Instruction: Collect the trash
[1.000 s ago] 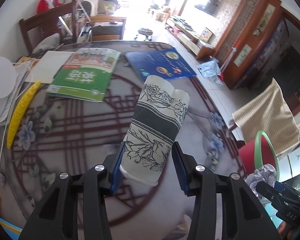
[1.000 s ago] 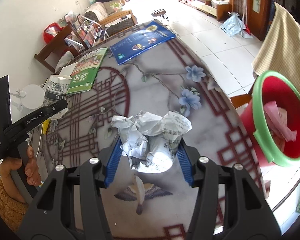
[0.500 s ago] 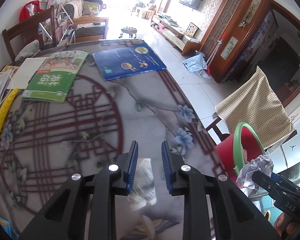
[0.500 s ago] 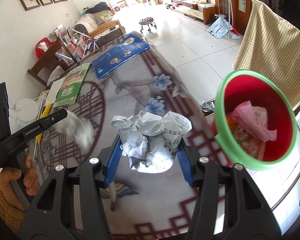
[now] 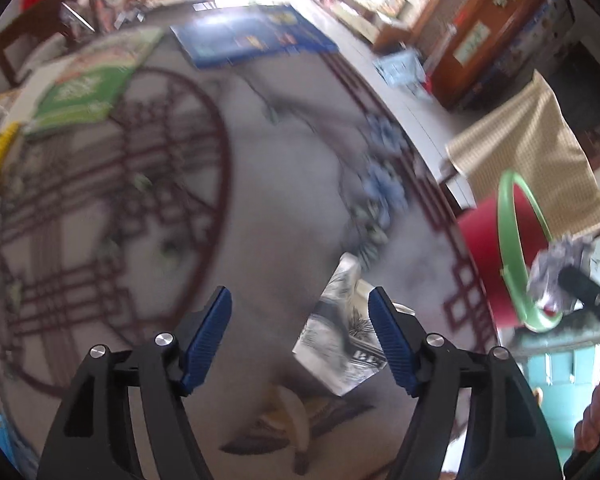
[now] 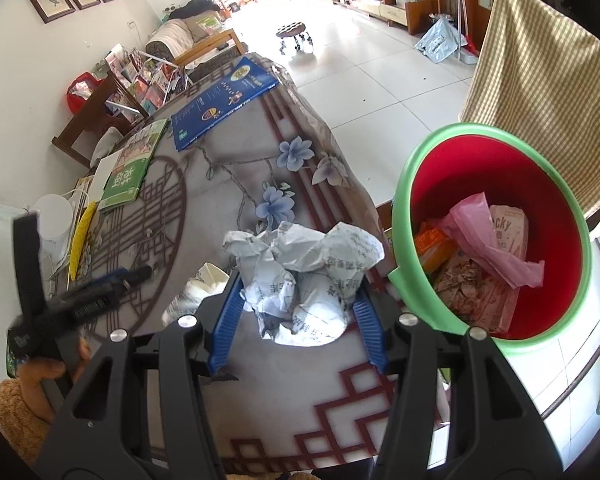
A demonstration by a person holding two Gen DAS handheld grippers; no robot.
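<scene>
Left hand-held gripper (image 5: 300, 320) is seen above the patterned counter (image 5: 260, 184), its blue pads standing well apart; the jaws have just been opening. A crushed, flower-printed paper cup (image 5: 340, 340) lies on the counter below it, near the right pad, with nothing pressed against it; whether the pad touches it cannot be told, as the left wrist view is blurred. Right hand-held gripper (image 6: 298, 300) is clamped on a crumpled ball of printed paper (image 6: 304, 272), both blue pads pressed against its sides. The ball is held over the counter edge, just beside a red bin with a green rim (image 6: 404, 184), which stands off the counter's side. In the bin a pink plastic bag (image 6: 488, 240) and snack wrappers are noted. Farther back on the counter lie a blue book (image 6: 224, 100), a green book (image 6: 132, 168) and a yellow strip (image 6: 82, 236). A checked cloth (image 6: 540, 92) is draped behind the bin.
</scene>
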